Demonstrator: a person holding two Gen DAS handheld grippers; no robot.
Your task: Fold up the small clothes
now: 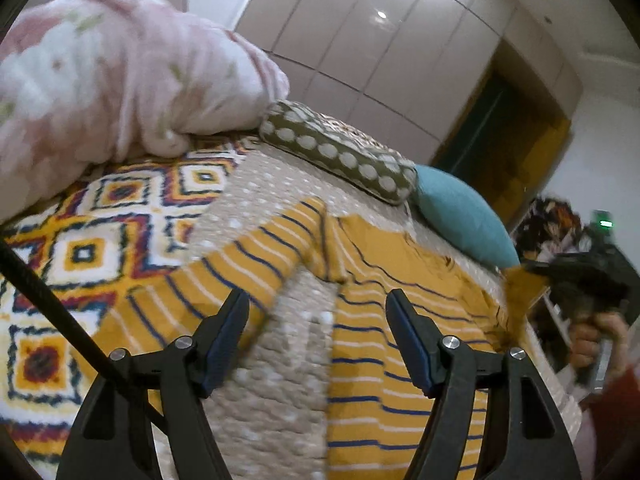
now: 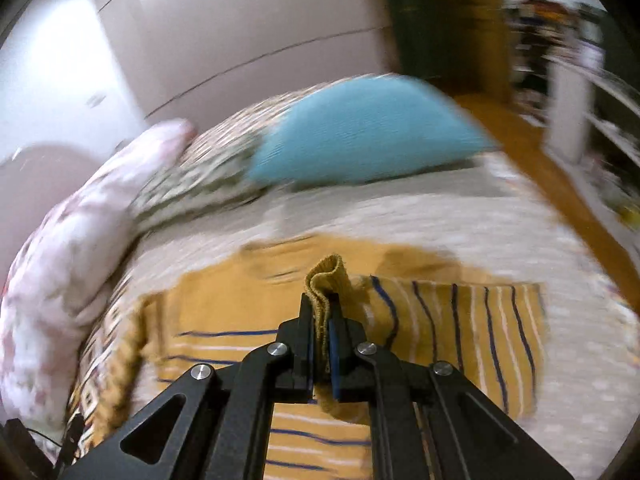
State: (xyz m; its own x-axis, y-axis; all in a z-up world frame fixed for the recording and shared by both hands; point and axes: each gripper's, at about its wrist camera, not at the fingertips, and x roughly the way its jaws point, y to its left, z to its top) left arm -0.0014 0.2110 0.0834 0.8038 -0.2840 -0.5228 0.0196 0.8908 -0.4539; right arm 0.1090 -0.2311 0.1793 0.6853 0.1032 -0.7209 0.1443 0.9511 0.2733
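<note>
A small mustard-yellow top (image 1: 400, 320) with blue and white stripes lies spread on the beige dotted bedspread (image 1: 280, 360); one sleeve (image 1: 240, 268) stretches left. My left gripper (image 1: 318, 300) is open and empty, hovering above the gap between sleeve and body. My right gripper (image 2: 322, 304) is shut on a yellow ribbed cuff or edge of the top (image 2: 326, 280) and holds it lifted over the garment (image 2: 460, 328). In the left wrist view the right gripper (image 1: 532, 270) shows at the right edge, with yellow cloth in it.
A pink floral duvet (image 1: 100, 80), a dotted olive bolster (image 1: 340, 152) and a teal cushion (image 1: 460, 212) lie along the far side. A patterned orange blanket (image 1: 88, 240) lies left. Shelves (image 2: 580, 100) stand beyond the bed's right edge.
</note>
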